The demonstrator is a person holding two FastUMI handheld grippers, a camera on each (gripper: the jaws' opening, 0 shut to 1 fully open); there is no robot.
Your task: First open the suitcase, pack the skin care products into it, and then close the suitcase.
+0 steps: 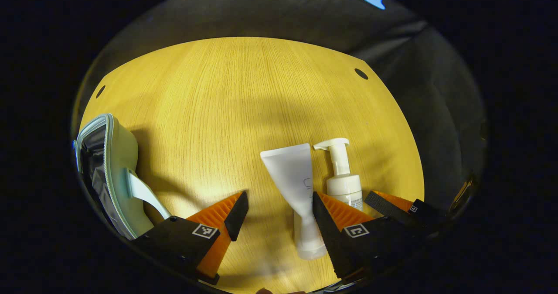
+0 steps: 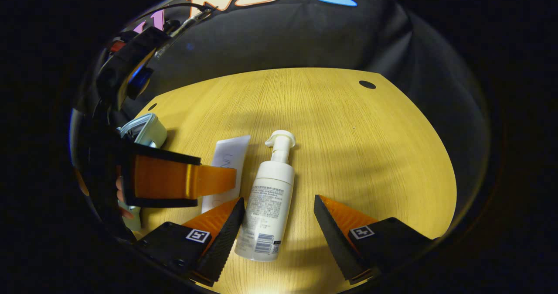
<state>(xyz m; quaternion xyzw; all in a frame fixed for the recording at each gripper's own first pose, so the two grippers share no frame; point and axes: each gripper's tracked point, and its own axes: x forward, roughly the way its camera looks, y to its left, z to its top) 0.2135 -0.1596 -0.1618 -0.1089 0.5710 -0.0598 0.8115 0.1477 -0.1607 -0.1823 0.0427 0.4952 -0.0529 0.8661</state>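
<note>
A white tube (image 1: 293, 176) lies flat on the wooden table (image 1: 226, 111), its cap end beside the right finger of my left gripper (image 1: 279, 206), which is open and holds nothing. Right of the tube lies a white pump bottle (image 1: 344, 185). In the right gripper view the pump bottle (image 2: 269, 198) lies between the fingers of my open right gripper (image 2: 278, 209), close to the left finger, with the tube (image 2: 231, 156) beyond it. A small pale green suitcase (image 1: 115, 163) stands at the left, its zip edge and dark lining showing.
The left gripper (image 2: 229, 181) reaches in from the left of the right gripper view, with the suitcase (image 2: 146, 130) behind it. A finger of the right gripper (image 1: 390, 202) shows right of the bottle. The table has a small hole (image 1: 361, 73) near its far edge.
</note>
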